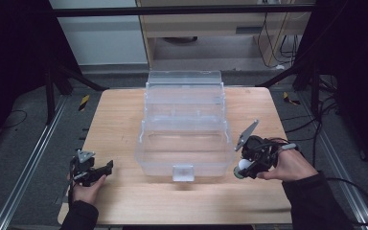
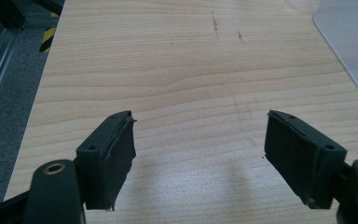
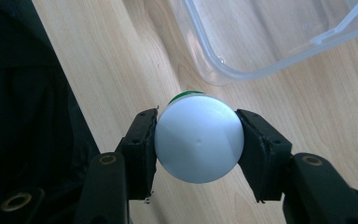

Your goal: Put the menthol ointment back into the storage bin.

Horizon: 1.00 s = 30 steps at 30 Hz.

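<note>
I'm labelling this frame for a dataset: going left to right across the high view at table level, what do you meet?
Left hand-held gripper, open over bare wood → clear plastic box with its front latch → white round object → right hand-held gripper gripping it.

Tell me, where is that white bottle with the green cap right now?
The white bottle is clamped in the right gripper, just off the front right corner of the clear plastic box on the table.
</note>
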Available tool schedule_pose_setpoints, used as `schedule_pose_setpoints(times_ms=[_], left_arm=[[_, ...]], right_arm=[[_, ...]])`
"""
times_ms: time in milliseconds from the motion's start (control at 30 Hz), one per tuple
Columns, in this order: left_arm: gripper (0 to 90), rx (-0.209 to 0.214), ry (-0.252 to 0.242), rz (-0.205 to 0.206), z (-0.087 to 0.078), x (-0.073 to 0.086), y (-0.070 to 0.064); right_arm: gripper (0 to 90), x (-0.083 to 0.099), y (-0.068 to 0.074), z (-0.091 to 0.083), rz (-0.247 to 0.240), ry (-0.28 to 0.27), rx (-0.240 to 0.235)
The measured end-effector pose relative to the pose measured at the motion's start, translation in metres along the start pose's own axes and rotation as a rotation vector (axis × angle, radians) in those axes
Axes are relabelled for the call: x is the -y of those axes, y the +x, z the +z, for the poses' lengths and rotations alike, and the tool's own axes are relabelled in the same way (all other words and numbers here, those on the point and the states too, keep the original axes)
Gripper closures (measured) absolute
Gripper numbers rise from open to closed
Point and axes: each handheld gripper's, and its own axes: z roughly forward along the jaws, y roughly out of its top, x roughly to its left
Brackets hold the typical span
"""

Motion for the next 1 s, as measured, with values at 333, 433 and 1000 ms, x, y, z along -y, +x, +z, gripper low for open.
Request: schedule_pose_setpoints(times_ms=[333,433,1000], left_arm=[[23.8,0.002,-0.002,-0.002,0.000,0.000,0.000],[23.8,0.003,-0.002,-0.002,0.000,0.000,0.000],[23.8,0.003,-0.002,0.000,0.000,-0.001,0.001]], right_arm=[[50.4,-0.017,-0.006,-0.010,0.003,-0.023,-0.004],[50.4,-0.021,-0.008,-0.013,0.003,-0.036,-0.008],[50.4,-0.050,-0.029,-0.006,0.004,-0.051,-0.002]])
